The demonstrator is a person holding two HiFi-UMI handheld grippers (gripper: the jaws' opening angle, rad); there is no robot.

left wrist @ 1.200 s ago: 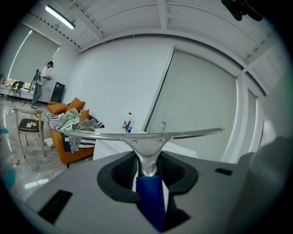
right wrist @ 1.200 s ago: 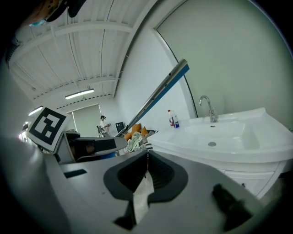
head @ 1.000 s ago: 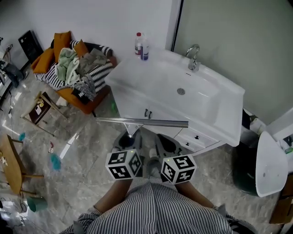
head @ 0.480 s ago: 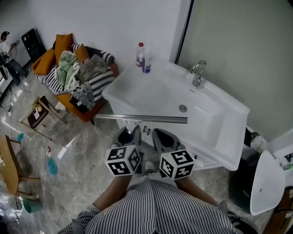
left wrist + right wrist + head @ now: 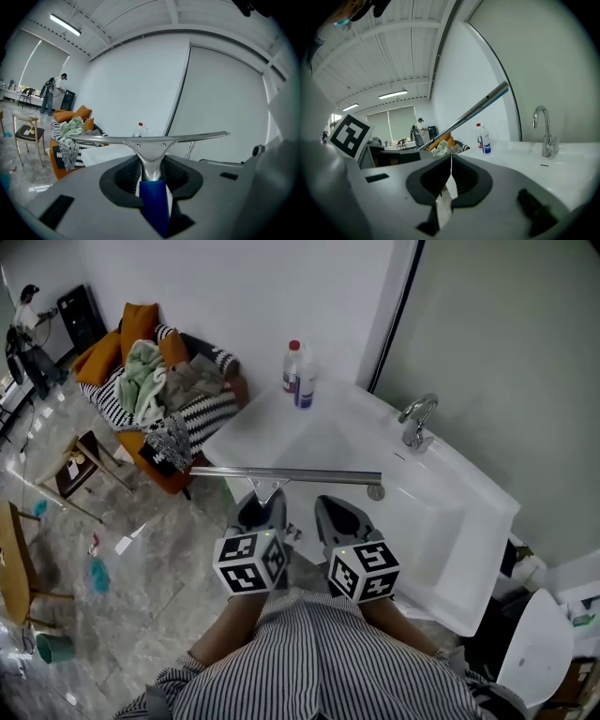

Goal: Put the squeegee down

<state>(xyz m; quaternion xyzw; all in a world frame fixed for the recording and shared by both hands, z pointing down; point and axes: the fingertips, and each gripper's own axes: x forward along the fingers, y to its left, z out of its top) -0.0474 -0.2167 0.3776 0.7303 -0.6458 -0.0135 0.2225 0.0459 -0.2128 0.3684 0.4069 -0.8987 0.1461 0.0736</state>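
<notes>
The squeegee (image 5: 286,474) has a long metal blade and a blue handle (image 5: 154,201). My left gripper (image 5: 262,514) is shut on that handle and holds the blade level across the front edge of the white sink (image 5: 281,432). In the left gripper view the blade (image 5: 150,139) spans the picture above the jaws of the left gripper (image 5: 151,176). My right gripper (image 5: 339,521) is beside it on the right, shut, with nothing between its tips. In the right gripper view the blade (image 5: 476,108) slants up past the right gripper (image 5: 450,158).
A chrome faucet (image 5: 415,423) stands at the sink's back right; two bottles (image 5: 299,367) stand at its back left corner. An orange armchair heaped with clothes (image 5: 155,390) and a small wooden stool (image 5: 77,463) are on the left. A person (image 5: 28,324) stands far left.
Both grippers have moved forward together with the squeegee. Its blade, earlier in front of the cabinet, now hangs over the sink's front edge.
</notes>
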